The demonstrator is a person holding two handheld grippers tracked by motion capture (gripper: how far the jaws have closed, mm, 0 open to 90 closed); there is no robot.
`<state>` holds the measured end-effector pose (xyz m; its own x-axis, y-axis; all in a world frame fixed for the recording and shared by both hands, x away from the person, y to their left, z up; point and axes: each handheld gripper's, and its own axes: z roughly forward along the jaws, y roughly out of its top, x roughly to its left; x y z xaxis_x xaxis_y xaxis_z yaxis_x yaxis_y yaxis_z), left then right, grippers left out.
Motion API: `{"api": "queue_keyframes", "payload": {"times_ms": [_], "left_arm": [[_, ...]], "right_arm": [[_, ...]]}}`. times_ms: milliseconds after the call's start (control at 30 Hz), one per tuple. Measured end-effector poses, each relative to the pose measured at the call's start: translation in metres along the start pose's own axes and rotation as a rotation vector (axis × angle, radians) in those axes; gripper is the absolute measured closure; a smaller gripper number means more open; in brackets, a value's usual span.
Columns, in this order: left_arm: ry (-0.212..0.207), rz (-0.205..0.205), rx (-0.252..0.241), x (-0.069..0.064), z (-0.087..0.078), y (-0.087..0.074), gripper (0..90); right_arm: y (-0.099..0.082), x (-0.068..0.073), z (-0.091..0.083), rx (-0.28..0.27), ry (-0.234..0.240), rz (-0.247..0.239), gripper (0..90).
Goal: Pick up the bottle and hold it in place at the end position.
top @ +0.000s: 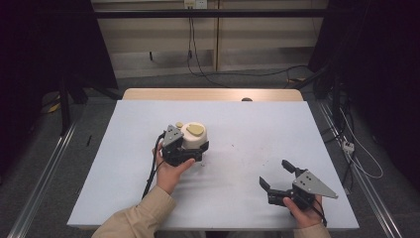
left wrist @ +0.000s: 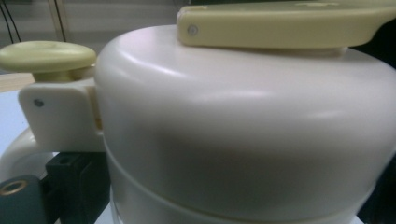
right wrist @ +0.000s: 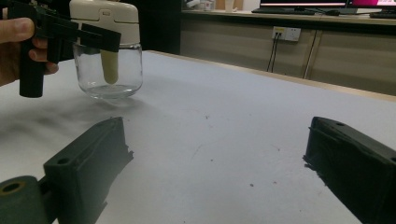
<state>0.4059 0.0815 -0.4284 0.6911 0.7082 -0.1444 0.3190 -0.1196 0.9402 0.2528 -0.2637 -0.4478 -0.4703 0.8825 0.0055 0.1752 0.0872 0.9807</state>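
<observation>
A glass jar [top: 194, 138] with a white domed lid and pale yellow fittings stands left of the table's middle. My left gripper [top: 195, 151] holds it from the near side, one jaw on each flank at lid height. In the left gripper view the white lid [left wrist: 243, 130] looms close, with a yellow knob [left wrist: 46, 56] at its left and a yellow lever [left wrist: 280, 23] on top. The right gripper view has the jar [right wrist: 109, 70] far left, a yellow stem hanging inside the glass. My right gripper [top: 274, 172] rests open near the front right, nothing between its jaws.
A white sheet [top: 247, 129] covers the wooden table. Dark floor, metal rails and cables surround it. A small dark object [top: 246, 99] sits at the far edge. A wall socket [right wrist: 286, 33] and monitors lie beyond the table.
</observation>
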Motion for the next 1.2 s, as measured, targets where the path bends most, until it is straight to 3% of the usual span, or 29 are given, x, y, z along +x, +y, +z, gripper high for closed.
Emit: {"api": "queue_keyframes", "payload": {"times_ms": [1200], "left_arm": [[-0.011, -0.014, 0.017, -0.005, 0.034, 0.008, 5.6]], "right_arm": [[-0.001, -0.001, 0.0, -0.003, 0.007, -0.001, 4.7]]}}
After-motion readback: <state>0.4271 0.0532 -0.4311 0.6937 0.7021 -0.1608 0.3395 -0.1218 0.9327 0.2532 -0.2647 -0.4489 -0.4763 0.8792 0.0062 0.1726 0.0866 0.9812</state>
